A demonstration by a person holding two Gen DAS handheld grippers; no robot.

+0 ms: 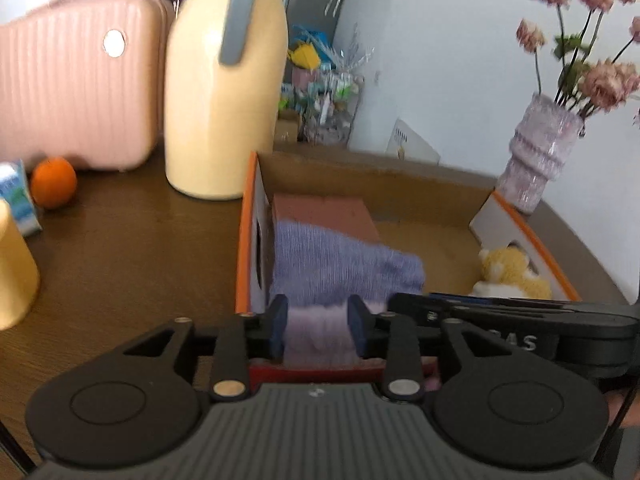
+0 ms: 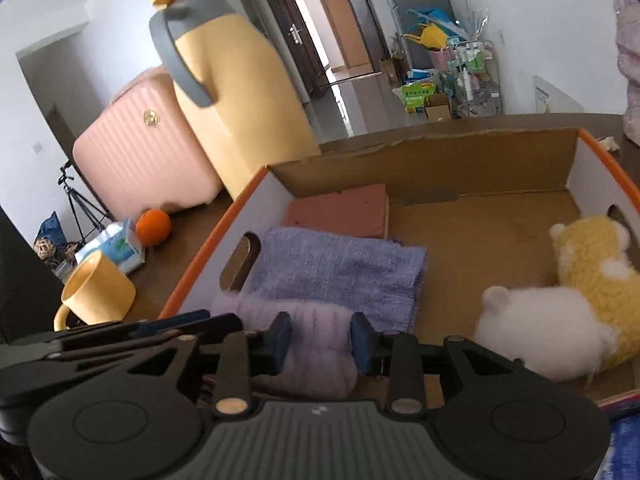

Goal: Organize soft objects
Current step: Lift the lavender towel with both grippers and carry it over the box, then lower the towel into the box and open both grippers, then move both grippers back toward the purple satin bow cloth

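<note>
Cardboard box (image 2: 480, 148), both jaws gripping lilac cloth (image 2: 316, 344)

Left wrist view: low, close above the near-left corner of the cardboard box (image 1: 400, 184), facing toward 12 o'clock along the left tongs (image 1: 319, 330), across the table (image 1: 140, 248) to the vase (image 1: 536, 152) at 2 o'clock. Right wrist view: slightly higher, just to the right, tilted, looking along the right tongs (image 2: 321, 342) down into the box. Shared by both: box interior, blue towel (image 2: 340, 272), lilac cloth (image 1: 320, 336), thermos (image 2: 240, 100), pink case (image 1: 76, 80), orange (image 2: 153, 227).
</note>
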